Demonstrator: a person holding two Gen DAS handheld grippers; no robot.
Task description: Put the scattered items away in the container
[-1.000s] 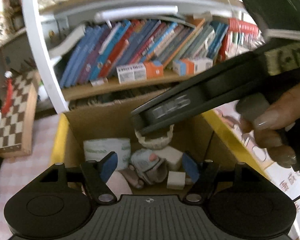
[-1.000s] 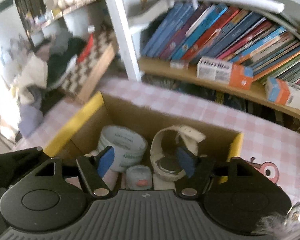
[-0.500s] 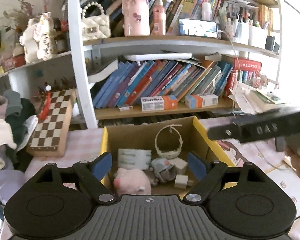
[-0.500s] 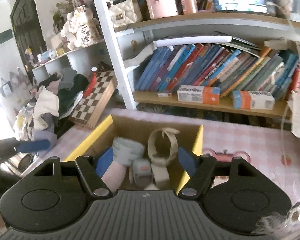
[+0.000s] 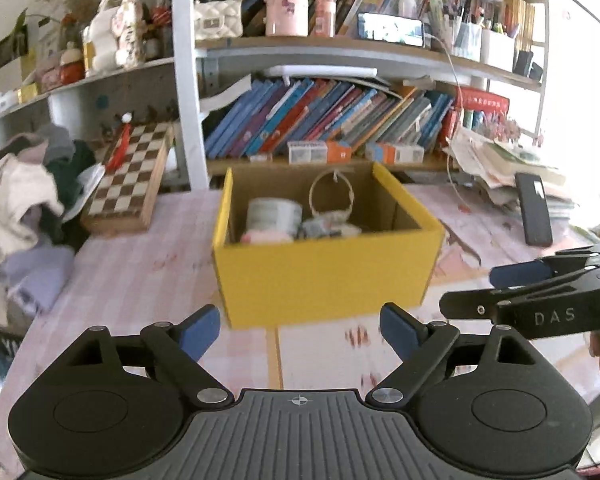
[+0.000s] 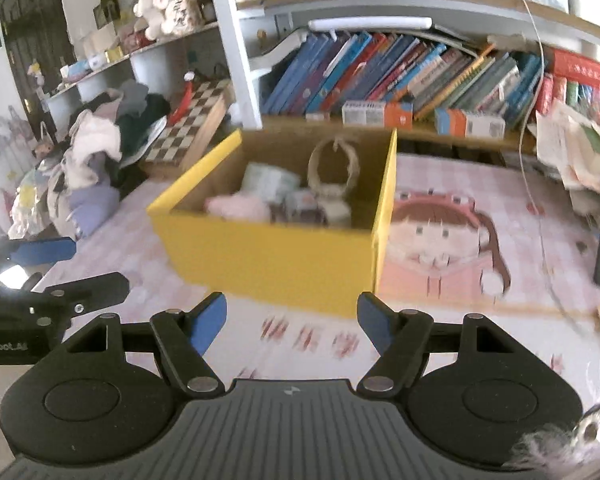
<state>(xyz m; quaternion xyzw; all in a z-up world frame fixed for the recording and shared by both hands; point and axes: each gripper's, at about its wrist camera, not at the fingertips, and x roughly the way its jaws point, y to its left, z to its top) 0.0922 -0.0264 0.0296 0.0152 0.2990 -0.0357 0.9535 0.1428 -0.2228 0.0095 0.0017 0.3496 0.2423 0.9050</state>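
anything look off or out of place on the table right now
Nothing looks spilled or damaged. The yellow cardboard box sits upright on the pink checked tablecloth, with the white roll, pink plush and cream looped strap inside. Both claws are open and hold nothing.

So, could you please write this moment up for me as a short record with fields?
container: yellow box, open-topped, on the pink checked tablecloth
contents: white roll, pink soft item, pale ring-shaped item, other small pieces I cannot identify
left gripper: open, empty, jaws just opening
right gripper: open, empty, jaws just opening
behind box: chessboard, shelf of leaning books
right of box: black phone
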